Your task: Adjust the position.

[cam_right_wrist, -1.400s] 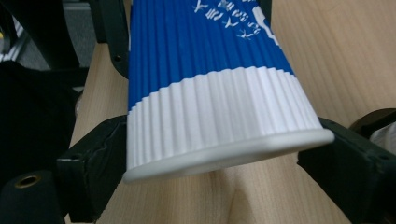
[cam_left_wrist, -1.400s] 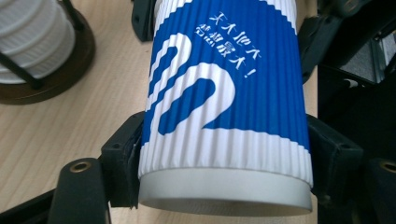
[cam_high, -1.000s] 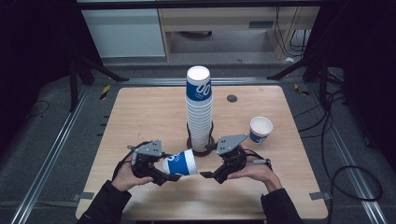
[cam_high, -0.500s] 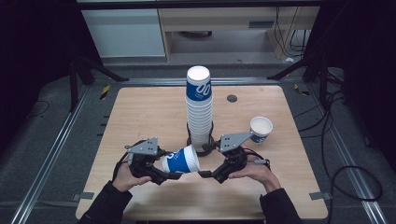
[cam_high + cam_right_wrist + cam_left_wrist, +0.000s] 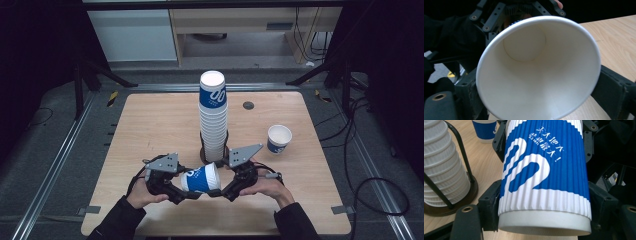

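A blue-and-white ribbed paper cup lies on its side in the air above the table's front middle, held between both grippers. My left gripper is shut on its base end; in the left gripper view the jaws press both sides of the cup, the left gripper clamping just above the white base. My right gripper is shut on the rim end. The right gripper view looks into the cup's white inside, with the right gripper on either side of the mouth.
A tall stack of cups stands in a black wire holder right behind the grippers. A single upright cup stands at the right. A small dark disc sits in the wooden table at the back.
The right gripper has moved left onto the cup's rim end and closed on it. The cup has sunk slightly toward the front edge, still in the left gripper.
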`<state>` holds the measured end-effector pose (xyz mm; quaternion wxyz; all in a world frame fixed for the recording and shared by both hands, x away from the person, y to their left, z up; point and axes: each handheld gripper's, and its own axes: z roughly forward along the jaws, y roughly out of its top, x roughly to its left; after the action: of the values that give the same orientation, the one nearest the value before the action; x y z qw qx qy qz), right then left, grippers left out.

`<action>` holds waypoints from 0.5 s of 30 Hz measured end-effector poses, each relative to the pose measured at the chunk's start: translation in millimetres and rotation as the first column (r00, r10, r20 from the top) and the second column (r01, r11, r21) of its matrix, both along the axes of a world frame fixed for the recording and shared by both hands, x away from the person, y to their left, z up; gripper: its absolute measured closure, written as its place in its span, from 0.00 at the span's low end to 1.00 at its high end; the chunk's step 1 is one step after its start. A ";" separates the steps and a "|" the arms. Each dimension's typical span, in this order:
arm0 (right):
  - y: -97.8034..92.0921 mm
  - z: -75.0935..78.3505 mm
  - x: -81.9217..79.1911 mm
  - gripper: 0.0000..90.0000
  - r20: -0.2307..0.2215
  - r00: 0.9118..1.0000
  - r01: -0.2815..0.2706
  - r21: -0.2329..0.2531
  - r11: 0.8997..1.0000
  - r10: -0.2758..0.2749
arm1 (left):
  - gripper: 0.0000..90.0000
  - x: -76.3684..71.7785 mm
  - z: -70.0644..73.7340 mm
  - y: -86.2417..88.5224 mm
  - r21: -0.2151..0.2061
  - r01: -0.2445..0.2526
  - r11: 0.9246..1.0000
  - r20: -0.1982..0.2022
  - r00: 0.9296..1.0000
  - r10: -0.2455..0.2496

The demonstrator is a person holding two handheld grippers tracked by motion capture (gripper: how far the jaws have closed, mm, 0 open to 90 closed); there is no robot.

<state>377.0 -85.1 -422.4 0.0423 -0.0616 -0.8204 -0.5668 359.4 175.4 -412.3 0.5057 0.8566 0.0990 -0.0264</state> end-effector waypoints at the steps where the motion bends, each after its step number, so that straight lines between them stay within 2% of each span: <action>1: -0.3 0.0 0.3 0.15 -0.008 1.000 -0.009 0.012 1.000 0.009 | 0.29 -0.1 0.0 -0.2 -0.001 0.003 1.000 -0.001 1.000 -0.003; 3: 0.2 -0.4 0.3 0.15 -0.017 1.000 -0.015 0.023 1.000 0.016 | 0.29 -0.6 -0.3 -1.2 0.003 0.007 1.000 0.000 1.000 -0.007; 15: -1.1 -1.0 1.6 0.18 -0.037 0.999 -0.018 0.013 1.000 0.018 | 0.29 0.3 -1.0 -1.6 0.006 0.001 1.000 -0.003 1.000 -0.001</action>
<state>378.6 -86.3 -423.4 0.0631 -0.0645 -0.8164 -0.5703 359.7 173.8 -413.3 0.5031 0.8581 0.0993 -0.0280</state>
